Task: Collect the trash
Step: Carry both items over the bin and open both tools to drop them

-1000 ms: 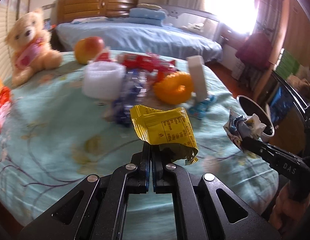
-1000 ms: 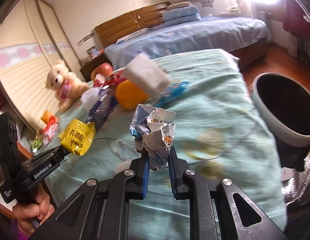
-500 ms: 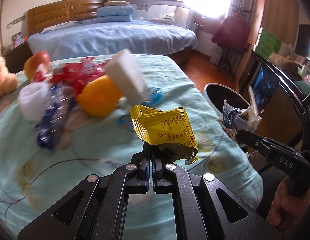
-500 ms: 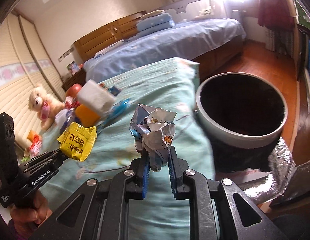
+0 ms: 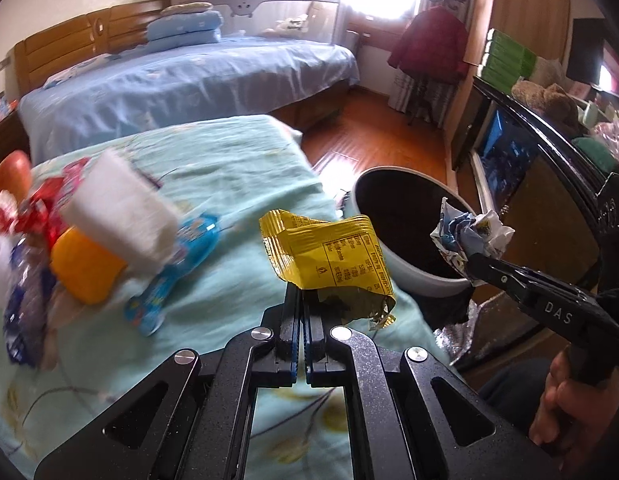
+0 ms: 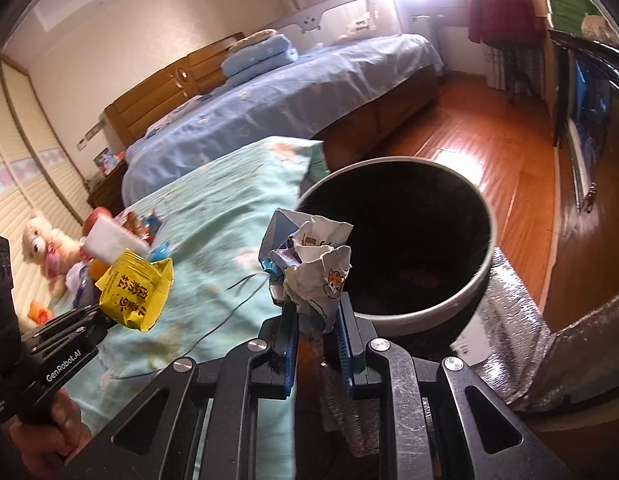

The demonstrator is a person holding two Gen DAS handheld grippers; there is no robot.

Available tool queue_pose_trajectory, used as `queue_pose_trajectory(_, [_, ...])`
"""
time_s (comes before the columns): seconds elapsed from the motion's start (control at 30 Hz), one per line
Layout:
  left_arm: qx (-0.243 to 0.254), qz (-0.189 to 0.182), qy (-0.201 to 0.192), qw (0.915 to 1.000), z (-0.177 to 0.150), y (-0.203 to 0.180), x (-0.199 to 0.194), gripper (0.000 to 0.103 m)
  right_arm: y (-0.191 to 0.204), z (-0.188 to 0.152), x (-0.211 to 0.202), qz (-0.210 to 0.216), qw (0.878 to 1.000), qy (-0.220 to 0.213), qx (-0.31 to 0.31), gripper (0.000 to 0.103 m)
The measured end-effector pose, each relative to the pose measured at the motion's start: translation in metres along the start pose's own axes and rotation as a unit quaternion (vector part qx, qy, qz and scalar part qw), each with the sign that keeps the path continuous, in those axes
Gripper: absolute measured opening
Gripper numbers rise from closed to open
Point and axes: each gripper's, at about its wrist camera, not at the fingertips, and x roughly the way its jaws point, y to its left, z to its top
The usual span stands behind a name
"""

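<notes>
My left gripper [image 5: 302,300] is shut on a yellow snack wrapper [image 5: 329,256], held above the near corner of the turquoise bedspread [image 5: 237,152]. My right gripper [image 6: 313,308] is shut on a crumpled white and blue wrapper [image 6: 313,260], which hangs over the near rim of the round white trash bin [image 6: 429,312] with its dark inside. In the left wrist view the right gripper [image 5: 469,260] with the crumpled wrapper [image 5: 469,236] is over the bin [image 5: 413,276]. The right wrist view shows the left gripper [image 6: 99,316] with the yellow wrapper [image 6: 137,292] at the left.
On the bedspread lie a white block [image 5: 121,216], an orange toy [image 5: 85,276], blue wrappers [image 5: 177,264], red wrappers [image 5: 41,212] and an apple [image 5: 9,172]. A teddy bear [image 6: 45,248] sits further off. A blue bed [image 5: 181,84] stands behind, dark cabinets [image 5: 541,168] at right, wooden floor [image 6: 489,140] between.
Both grippers have swung to the right from over the bedspread toward the bin, each keeping its wrapper. The bin now sits right under the right gripper's wrapper.
</notes>
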Motion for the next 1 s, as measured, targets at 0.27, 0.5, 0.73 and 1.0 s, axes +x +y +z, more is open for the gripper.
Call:
queue_pose_trajectory(0.27, [0.022, -0.015, 0.011, 0.9996, 0.021, -0.028, 0.024, 0.001, -0.029, 0.018, 0.006, -0.019, 1.0, 0.0, 0.019, 0.017])
queue_pose_trajectory(0.5, [0.033, -0.026, 0.026, 0.9988, 0.037, -0.045, 0.046, 0.001, -0.045, 0.029, 0.013, -0.028, 0.999, 0.0, 0.023, 0.018])
queue_pose_trajectory(0.73, [0.045, -0.029, 0.035, 0.998, 0.049, -0.06, 0.063, 0.001, -0.054, 0.038, 0.019, -0.035, 0.999, 0.001, 0.025, 0.018])
queue_pose_trajectory(1.0, [0.05, -0.036, 0.047, 0.997, 0.057, -0.069, 0.079, 0.001, -0.063, 0.047, 0.029, -0.039, 0.999, 0.005, 0.029, 0.019])
